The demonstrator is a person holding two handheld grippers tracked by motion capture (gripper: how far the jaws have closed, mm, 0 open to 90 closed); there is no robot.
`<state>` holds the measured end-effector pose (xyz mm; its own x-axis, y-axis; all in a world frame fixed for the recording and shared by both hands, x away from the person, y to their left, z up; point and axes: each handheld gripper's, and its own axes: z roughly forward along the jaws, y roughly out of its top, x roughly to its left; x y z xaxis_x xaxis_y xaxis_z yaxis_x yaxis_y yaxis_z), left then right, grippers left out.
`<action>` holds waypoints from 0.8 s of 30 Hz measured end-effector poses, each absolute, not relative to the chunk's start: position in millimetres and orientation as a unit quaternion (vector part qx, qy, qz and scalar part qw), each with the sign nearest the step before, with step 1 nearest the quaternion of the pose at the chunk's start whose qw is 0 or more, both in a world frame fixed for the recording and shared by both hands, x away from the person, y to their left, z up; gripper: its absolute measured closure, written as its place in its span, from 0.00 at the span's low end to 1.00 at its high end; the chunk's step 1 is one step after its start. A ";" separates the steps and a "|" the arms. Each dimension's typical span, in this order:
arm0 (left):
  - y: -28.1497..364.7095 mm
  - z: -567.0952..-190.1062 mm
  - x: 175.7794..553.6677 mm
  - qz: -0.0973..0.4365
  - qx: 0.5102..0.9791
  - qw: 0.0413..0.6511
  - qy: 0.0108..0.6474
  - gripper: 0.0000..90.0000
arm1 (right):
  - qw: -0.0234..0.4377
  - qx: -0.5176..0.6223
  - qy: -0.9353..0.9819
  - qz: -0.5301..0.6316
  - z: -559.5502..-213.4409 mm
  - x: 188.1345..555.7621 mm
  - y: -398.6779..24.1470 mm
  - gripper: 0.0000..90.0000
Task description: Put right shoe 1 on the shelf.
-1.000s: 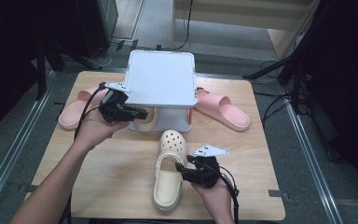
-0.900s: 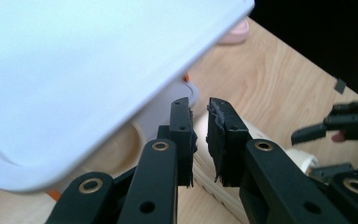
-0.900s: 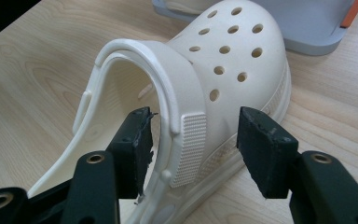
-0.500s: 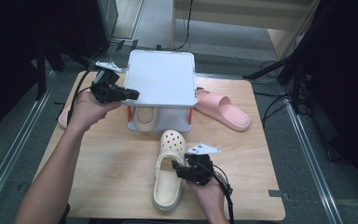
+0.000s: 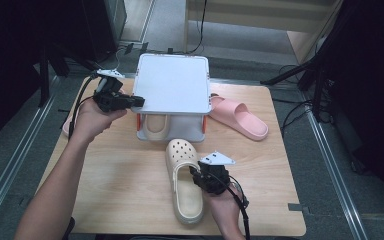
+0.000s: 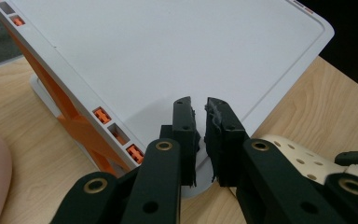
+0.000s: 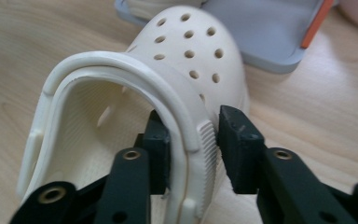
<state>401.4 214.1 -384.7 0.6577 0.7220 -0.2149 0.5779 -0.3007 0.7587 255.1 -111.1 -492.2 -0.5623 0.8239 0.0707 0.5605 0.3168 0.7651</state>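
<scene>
A cream clog (image 5: 182,182) lies toe-away on the wooden table (image 5: 125,180), in front of a white shoe rack (image 5: 172,82) with orange struts. My right gripper (image 5: 198,175) has just been closing and is shut on the clog's (image 7: 186,51) right side wall, one pad inside and one outside (image 7: 193,123). A second cream clog (image 5: 155,125) sits under the rack's top shelf. My left gripper (image 5: 138,101) is at the rack's left front corner. In the left gripper view its jaws (image 6: 200,105) stand together above the white shelf (image 6: 168,46), with nothing between them.
A pink slide (image 5: 240,117) lies to the right of the rack. Another pink slide (image 5: 66,127) is partly hidden behind the left hand at the table's left edge. Cables trail from both grippers. The floor around the table is dark.
The left hand has moved away from me and to the left, from the rack's front to its left corner. The right gripper's jaws have closed onto the clog's side wall.
</scene>
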 end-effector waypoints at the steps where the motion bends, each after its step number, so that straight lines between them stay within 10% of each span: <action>1: 214.1 -384.7 401.4 0.084 0.802 0.431 0.405 0.91 | 0.183 0.435 0.792 0.388 -490.9 254.3 -110.8 0.81; 24: 210.5 -385.0 398.5 0.091 0.803 0.430 0.403 0.91 | 0.198 0.472 0.757 0.405 -452.1 321.3 -121.9 0.85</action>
